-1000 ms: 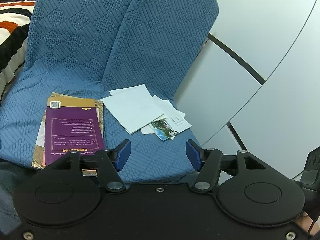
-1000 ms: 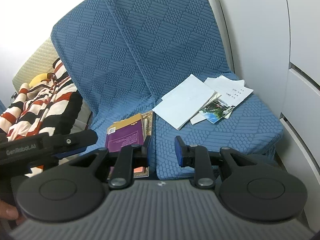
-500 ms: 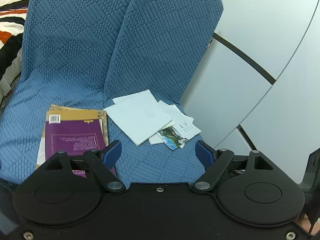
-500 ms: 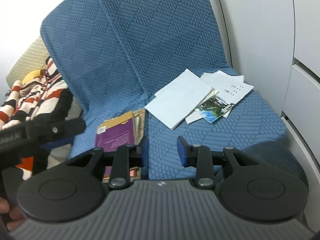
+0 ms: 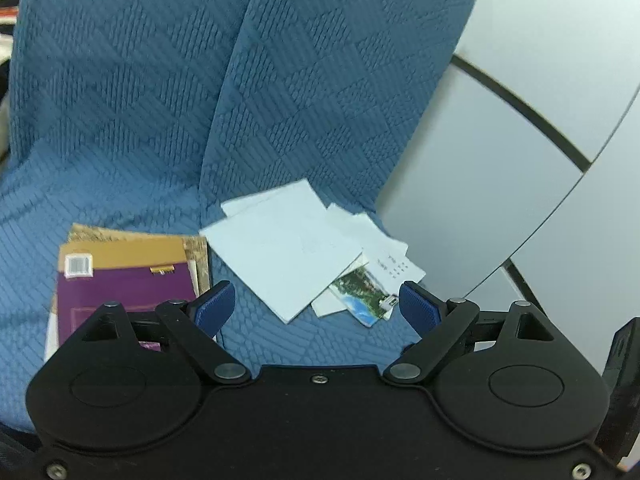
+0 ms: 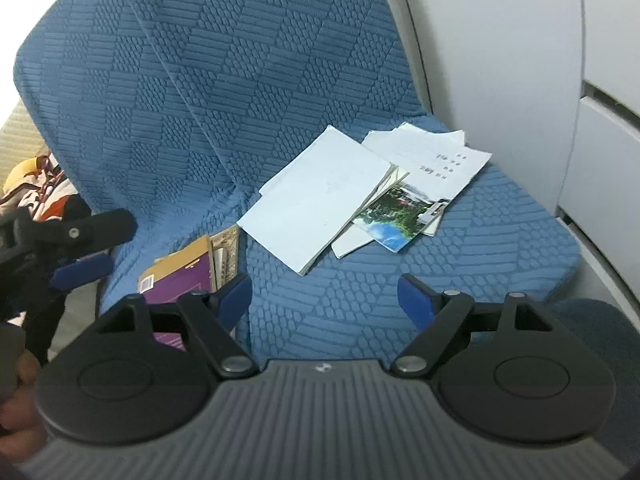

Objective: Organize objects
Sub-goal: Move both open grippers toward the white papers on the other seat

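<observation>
While both grippers gape empty, flat paper booklets lie on quilted blue fabric.

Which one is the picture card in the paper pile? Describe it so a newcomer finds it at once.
Start at the blue sofa seat beside the white cabinet. A loose pile lies there, topped by a plain pale booklet. The picture card pokes out from under its near right corner, the only piece printed with green trees and blue water.
</observation>
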Tool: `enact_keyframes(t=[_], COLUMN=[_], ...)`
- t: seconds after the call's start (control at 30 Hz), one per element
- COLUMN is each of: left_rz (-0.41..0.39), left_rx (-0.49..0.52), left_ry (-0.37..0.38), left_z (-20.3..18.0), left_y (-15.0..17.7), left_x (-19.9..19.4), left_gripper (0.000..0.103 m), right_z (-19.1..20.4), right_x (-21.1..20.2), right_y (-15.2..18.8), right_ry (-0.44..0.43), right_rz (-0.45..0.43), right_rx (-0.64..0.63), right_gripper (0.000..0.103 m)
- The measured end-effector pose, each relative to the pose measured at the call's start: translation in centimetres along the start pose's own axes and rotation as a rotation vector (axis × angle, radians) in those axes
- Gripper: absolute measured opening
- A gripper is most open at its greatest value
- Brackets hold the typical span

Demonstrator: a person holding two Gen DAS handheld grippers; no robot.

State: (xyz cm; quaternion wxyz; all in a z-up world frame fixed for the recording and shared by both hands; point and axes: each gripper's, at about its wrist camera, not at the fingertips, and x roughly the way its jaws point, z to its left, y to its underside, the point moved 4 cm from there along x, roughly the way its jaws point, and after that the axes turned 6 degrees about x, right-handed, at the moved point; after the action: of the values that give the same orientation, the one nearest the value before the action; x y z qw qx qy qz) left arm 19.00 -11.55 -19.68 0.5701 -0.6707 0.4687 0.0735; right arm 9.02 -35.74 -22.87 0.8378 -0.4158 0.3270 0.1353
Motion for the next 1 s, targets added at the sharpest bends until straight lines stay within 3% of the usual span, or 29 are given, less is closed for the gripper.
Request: enact_keyframes(t=[0.6,0.8,1.0], left_rz=[0.122,0.144,0.187], left_rx=[-0.016,-0.024,-0.073], left_ry=[-0.055,-0.019,0.008], left_z=[4.9,6.6,8.6], left_y=[-0.8,-1.8,-1.6], left_x=[9.1,11.6,14.4], left_gripper=[0.088,0.083,0.072], right_z=[-0.3,-0.2,-0.7], right_x=[8.7,11.2,14.0], right_y=[-2.2,-3.4,-3.8], right_ry=[-0.069,-0.076,-0.087], right_rz=[0.092,0.111,0.167], right_rx=[0.126,0.149,0.208], right_gripper=[0.081,0.081,0.079])
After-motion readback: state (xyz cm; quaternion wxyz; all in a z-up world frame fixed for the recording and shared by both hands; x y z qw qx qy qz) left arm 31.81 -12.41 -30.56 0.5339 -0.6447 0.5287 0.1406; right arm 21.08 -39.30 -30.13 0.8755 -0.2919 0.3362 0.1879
